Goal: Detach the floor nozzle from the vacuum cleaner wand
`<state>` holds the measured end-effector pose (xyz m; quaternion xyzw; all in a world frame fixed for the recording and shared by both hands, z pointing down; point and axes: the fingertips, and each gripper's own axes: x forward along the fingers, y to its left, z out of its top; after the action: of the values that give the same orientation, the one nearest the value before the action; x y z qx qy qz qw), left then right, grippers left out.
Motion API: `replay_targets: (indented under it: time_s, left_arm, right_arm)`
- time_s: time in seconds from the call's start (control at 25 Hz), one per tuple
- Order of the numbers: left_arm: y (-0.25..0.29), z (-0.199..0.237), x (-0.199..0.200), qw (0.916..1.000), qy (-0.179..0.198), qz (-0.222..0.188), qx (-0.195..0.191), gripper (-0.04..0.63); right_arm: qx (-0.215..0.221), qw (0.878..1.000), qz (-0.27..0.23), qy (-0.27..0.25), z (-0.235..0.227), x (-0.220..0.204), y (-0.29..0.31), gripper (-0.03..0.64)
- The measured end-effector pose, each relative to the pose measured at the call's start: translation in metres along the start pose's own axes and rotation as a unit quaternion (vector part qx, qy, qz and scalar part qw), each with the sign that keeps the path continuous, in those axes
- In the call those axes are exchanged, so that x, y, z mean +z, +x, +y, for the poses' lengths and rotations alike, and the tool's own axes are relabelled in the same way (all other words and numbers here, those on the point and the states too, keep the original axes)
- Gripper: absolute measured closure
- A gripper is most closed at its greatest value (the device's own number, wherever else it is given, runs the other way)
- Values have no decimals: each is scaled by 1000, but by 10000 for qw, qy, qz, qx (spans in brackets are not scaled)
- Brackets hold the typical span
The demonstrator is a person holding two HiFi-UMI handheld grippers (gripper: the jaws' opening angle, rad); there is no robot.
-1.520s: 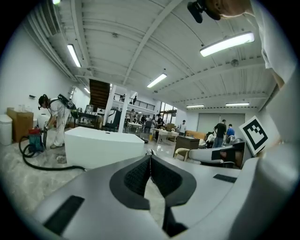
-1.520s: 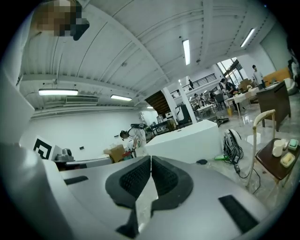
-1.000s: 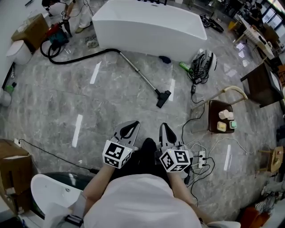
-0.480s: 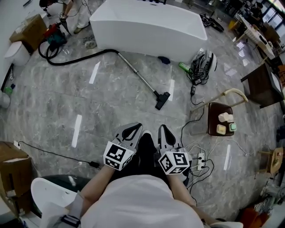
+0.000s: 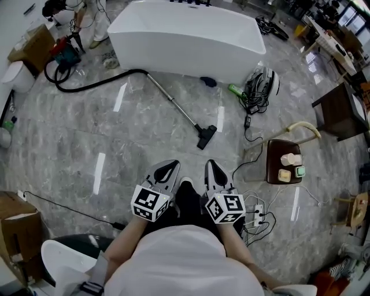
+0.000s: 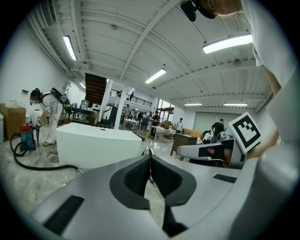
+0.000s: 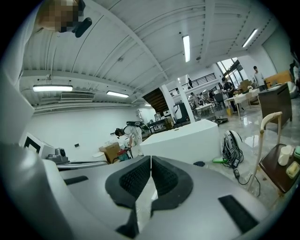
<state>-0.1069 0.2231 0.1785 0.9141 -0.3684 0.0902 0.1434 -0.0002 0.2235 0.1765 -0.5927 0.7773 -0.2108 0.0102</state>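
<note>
Head view, looking steeply down at a polished grey stone floor (image 5: 69, 139). The left gripper (image 5: 168, 167) and right gripper (image 5: 211, 168) are held side by side low in the picture, just ahead of the person's torso, each with its marker cube nearest the body and both aimed up the picture. In the left gripper view the 2 dark ribbed fingers (image 6: 133, 178) meet at their tips with nothing between them. The right gripper view shows the same, its fingers (image 7: 136, 180) pressed together and empty.

The floor nozzle (image 5: 207, 137) is black and lies on the floor ahead of the grippers, well apart from both and slightly right of centre. It is still joined to the silver wand (image 5: 173, 102), which runs diagonally up and left from it. At the wand's upper end a black hose (image 5: 98, 82) curves left to the vacuum cleaner body (image 5: 62, 56), apparently red and blue, though it is small at this range. A person (image 5: 78, 14) stands beside that body in the top left corner.

A white freestanding bathtub (image 5: 185, 34) sits beyond the wand. Right of the nozzle stands a brown chair (image 5: 276, 151) with several small containers on its seat, and a power strip (image 5: 254, 211) with tangled white cables lies just right of the right gripper. A cardboard box (image 5: 13, 215) sits at the left edge.
</note>
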Motion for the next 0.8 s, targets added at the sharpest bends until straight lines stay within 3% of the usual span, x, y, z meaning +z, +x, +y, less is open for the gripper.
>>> replay_targets:
  time_s: [0.8]
  left_arm:
    - [115, 23, 18, 9999, 25, 51, 139, 584]
  right_arm:
    - [71, 10000, -61, -7, -92, 39, 75, 600]
